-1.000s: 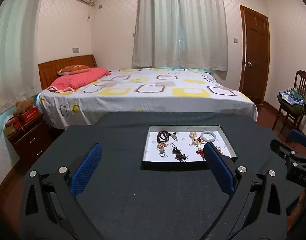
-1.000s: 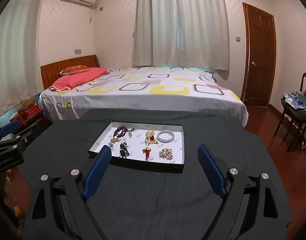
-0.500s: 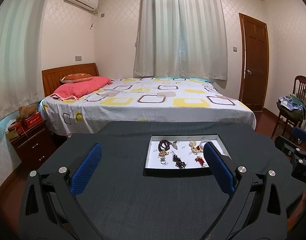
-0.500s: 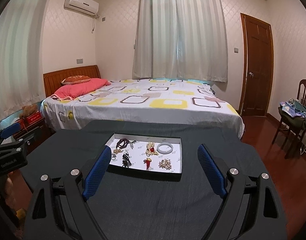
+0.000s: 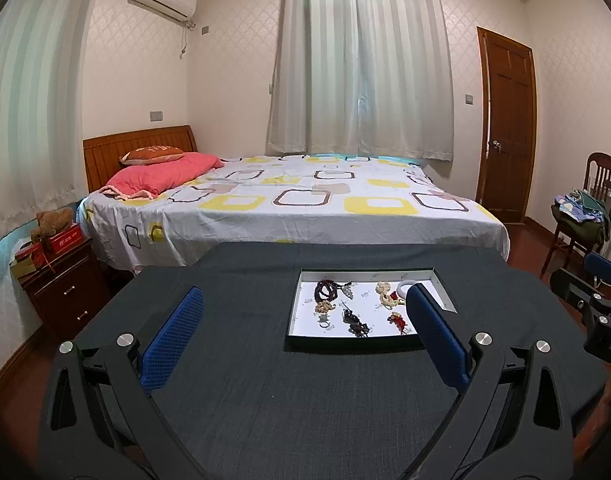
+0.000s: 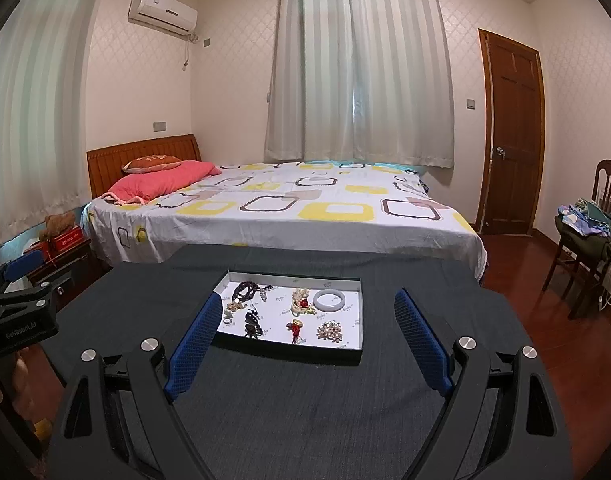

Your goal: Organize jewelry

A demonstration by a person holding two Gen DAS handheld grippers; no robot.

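Observation:
A shallow black tray with a white floor (image 5: 305,300) (image 6: 355,312) lies on the dark cloth table. In it lie several jewelry pieces: a dark bead bracelet (image 6: 245,290), a white bangle (image 6: 329,300), a red charm (image 6: 295,327) and a pearl cluster brooch (image 6: 330,332). My left gripper (image 5: 305,320) is open and empty, short of the tray and a little left of it. My right gripper (image 6: 307,328) is open and empty, with the tray between its blue pads at a distance. The left gripper also shows at the left edge of the right wrist view (image 6: 13,304).
The dark table (image 5: 305,400) spans the foreground. A bed (image 5: 305,200) stands right behind it. A nightstand (image 5: 61,280) is at the left, a chair with clothes (image 5: 585,216) at the right, a wooden door (image 5: 507,128) beyond.
Both grippers have pulled back and tilted up, so the tray looks smaller and farther off. Both stayed open and empty.

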